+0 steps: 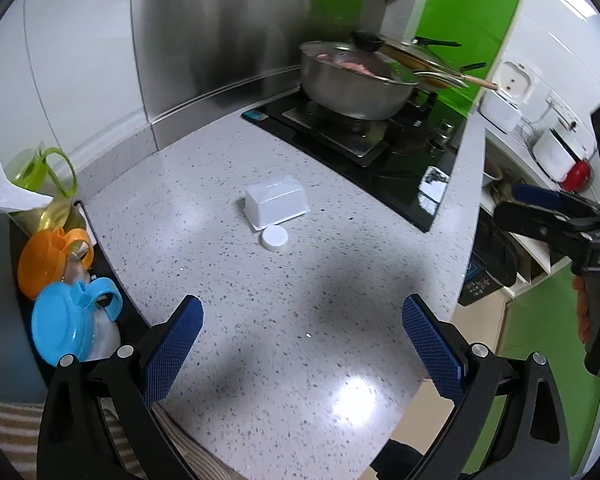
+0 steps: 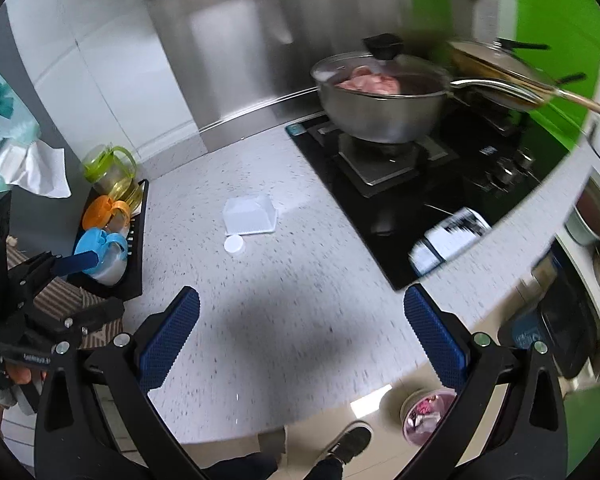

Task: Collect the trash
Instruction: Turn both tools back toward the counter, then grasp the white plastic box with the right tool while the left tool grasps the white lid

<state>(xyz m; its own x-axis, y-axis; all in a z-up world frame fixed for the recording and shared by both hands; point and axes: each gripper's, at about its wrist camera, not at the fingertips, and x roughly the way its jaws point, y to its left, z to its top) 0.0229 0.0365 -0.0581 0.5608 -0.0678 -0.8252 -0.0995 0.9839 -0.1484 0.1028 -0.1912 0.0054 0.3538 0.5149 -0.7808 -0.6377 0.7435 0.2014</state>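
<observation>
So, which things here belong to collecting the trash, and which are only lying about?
For the job:
- white box, upside down on the counter
- white cap, beside the box
- bin on the floor
- both grippers, open and empty: left, right

Just lying about:
- pot on the stove
- jugs in the rack
- tissue

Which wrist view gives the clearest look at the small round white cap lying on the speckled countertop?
The left wrist view: the small round white cap appears larger and sharp, its rim visible, just in front of the white rectangular plastic container. The right wrist view shows the same cap smaller and slightly motion-blurred, near that container.
</observation>
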